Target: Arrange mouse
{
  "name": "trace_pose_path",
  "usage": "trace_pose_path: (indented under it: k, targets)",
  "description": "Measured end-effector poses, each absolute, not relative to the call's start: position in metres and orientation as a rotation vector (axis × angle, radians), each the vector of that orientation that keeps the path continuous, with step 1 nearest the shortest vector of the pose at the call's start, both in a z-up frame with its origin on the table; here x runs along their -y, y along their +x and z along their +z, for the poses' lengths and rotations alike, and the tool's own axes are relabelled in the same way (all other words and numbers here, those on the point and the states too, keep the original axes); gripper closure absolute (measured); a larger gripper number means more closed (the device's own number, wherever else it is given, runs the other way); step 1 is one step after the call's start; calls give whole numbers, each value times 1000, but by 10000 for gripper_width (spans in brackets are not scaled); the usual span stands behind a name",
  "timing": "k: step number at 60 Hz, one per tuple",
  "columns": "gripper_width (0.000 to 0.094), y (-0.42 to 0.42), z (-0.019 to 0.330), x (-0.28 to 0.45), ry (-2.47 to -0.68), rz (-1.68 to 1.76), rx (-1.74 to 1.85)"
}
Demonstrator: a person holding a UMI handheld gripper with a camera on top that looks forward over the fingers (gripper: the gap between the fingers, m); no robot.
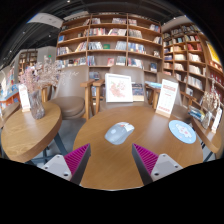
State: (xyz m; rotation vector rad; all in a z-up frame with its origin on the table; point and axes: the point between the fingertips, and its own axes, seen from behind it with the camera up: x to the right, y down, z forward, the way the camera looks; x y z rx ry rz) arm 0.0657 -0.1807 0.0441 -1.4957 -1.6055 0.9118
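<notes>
Setting: a room lined with bookshelves; a round wooden desk lies directly ahead of the tongs, and a second round table stands off to the left with a vase of pale flowers on it.

Tongs: the tongs are spread wide and hold nothing; both magenta pads show, raised above the near part of the desk.

Mouse: the mouse, pale grey-white and rounded, lies flat around the middle of the desk, beyond the fingers and roughly in line with the gap between them, apart from both.

Other things on the desk: a round pale-blue disc, perhaps a coaster or small mat, lies near the right edge; a standing card sign sits at the far edge, and a taller white sign at the far right edge.

Handling, as a judgement: likely light, with a stiff, smooth plastic shell that could slip or squirt out under a pinch on its curved top. It is not fragile, though buttons may click if squeezed from above.

Where to grip: across the two long sides, low and near the waist, where the flanks are flattest, with the fingers coming down either side.

Stage: approach only; the mouse is not yet touched.
</notes>
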Motion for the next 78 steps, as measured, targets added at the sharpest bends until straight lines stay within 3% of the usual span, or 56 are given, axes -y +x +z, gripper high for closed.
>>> trace_pose_path:
  k: [23,78]
  targets:
    - [86,4,-5,181,-1600,820,1644]
    - [93,-114,-14,182,-1650,843,1712]
